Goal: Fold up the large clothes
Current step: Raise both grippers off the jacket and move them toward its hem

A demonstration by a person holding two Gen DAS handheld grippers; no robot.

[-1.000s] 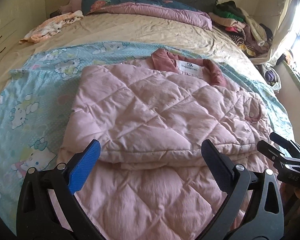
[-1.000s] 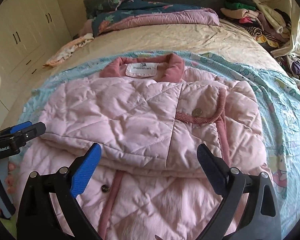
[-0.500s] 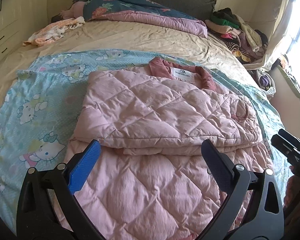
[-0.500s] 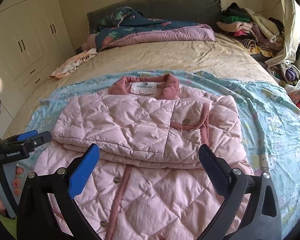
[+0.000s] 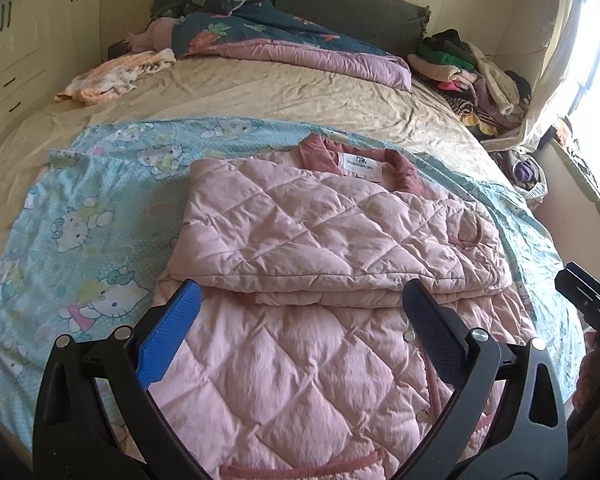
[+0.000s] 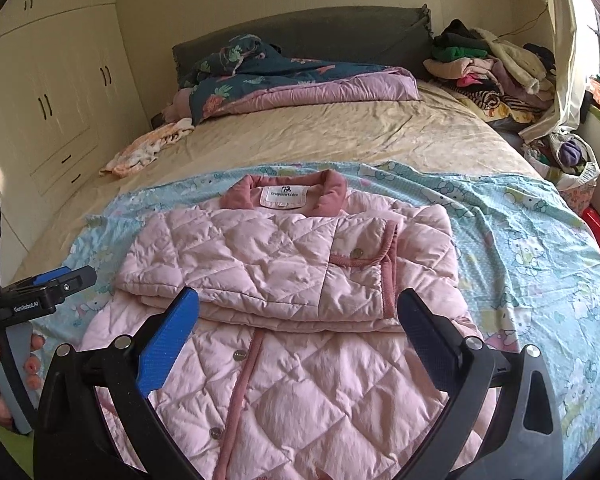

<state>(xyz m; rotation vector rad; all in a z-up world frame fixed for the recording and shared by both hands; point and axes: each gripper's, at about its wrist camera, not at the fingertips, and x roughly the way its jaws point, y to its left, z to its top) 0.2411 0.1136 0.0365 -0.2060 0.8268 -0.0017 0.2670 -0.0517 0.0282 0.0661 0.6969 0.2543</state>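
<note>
Hovering above the hem, the left gripper has its jaws spread and empty. Between both tools, the pink quilted jacket lies on the Hello Kitty sheet on the bed, sleeves already folded across its chest; the lower half seems left to fold. The right gripper also gapes empty.

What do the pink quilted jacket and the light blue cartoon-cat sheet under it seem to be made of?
The pink quilted jacket looks like thin matte woven cloth over soft padding: diamond stitching puffs up and wrinkles finely. Its darker pink collar looks fuzzier, perhaps fleece or corduroy. The light blue cartoon-cat sheet seems thin printed cotton, lying flat with small creases.
</note>
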